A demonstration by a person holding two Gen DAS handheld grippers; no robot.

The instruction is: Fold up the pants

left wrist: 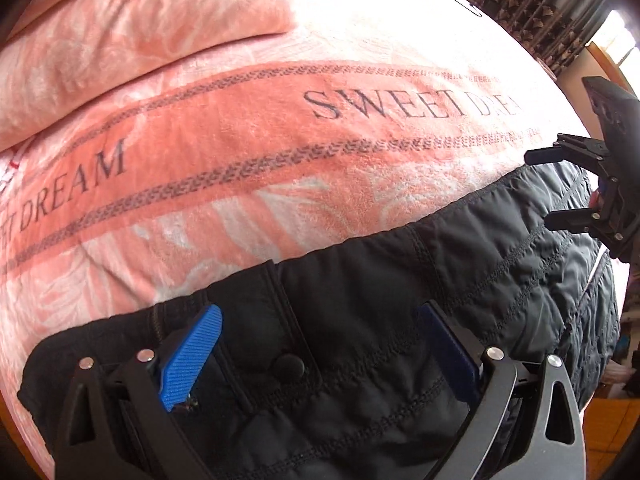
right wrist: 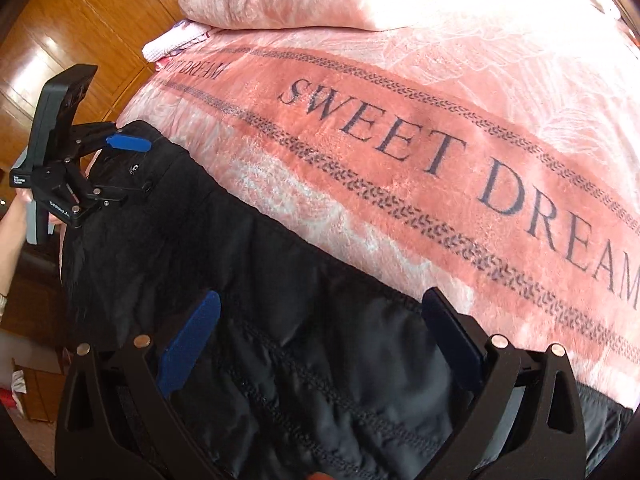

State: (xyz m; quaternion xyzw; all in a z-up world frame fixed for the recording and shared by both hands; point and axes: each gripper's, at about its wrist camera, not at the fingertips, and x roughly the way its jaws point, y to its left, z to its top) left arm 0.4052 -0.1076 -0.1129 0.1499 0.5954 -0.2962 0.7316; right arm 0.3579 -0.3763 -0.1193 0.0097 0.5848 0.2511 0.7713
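Black quilted pants [left wrist: 400,320] lie flat along the near edge of a pink bed blanket; they also show in the right wrist view [right wrist: 260,300]. My left gripper [left wrist: 320,336] is open, its blue pads spread just above the waist end with the snap button [left wrist: 291,363]. My right gripper [right wrist: 320,328] is open over the leg part of the pants. Each gripper shows in the other's view: the right one [left wrist: 560,188] at the far right, the left one [right wrist: 132,172] at the far left over the waistband. Neither holds cloth.
The pink blanket [left wrist: 260,152] reads "SWEET DREAM". A pink pillow [left wrist: 132,36] lies at the back left. A wooden wardrobe [right wrist: 68,32] stands beyond the bed's left side. A window and curtains [left wrist: 560,12] are at the far right.
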